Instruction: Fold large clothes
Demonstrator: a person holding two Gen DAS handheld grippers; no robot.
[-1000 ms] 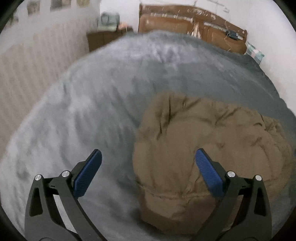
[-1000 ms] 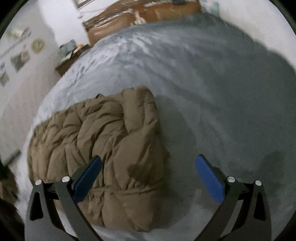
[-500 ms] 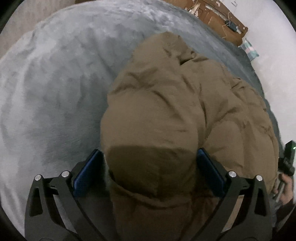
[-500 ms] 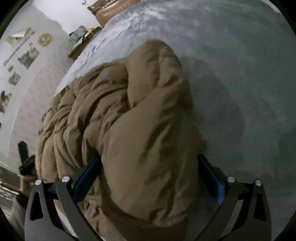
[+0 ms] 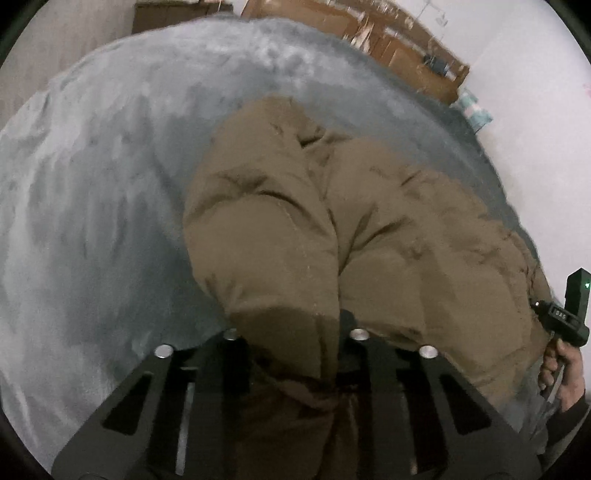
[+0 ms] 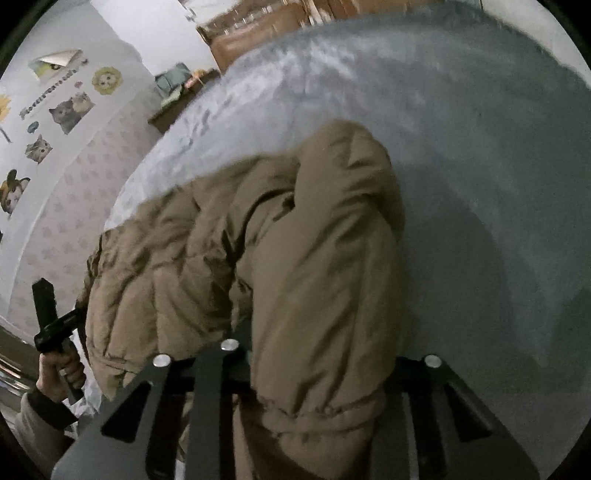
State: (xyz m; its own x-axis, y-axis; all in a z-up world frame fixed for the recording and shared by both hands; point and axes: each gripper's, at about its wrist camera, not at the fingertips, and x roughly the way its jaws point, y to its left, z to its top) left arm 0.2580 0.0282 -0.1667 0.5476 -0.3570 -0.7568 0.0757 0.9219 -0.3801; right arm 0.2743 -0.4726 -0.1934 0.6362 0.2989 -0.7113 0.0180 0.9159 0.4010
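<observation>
Right gripper (image 6: 314,369) clamped on near end of brown puffer jacket (image 6: 280,258); a thick padded fold bulges up between the black finger arms, blue pads hidden by fabric. Jacket lies bunched on grey fleece blanket (image 6: 461,147), quilted bulk spreading left from the gripped fold, far tip pointing up toward frame centre. Jacket shadow on blanket just right of it. Lower left: person's left hand (image 6: 61,373) gripping handle of the other gripper at the jacket's left edge, its fingers not visible here. Background: wooden headboard (image 6: 258,26), small cluttered bedside table (image 6: 177,96), animal stickers (image 6: 70,107) on wall at left.
</observation>
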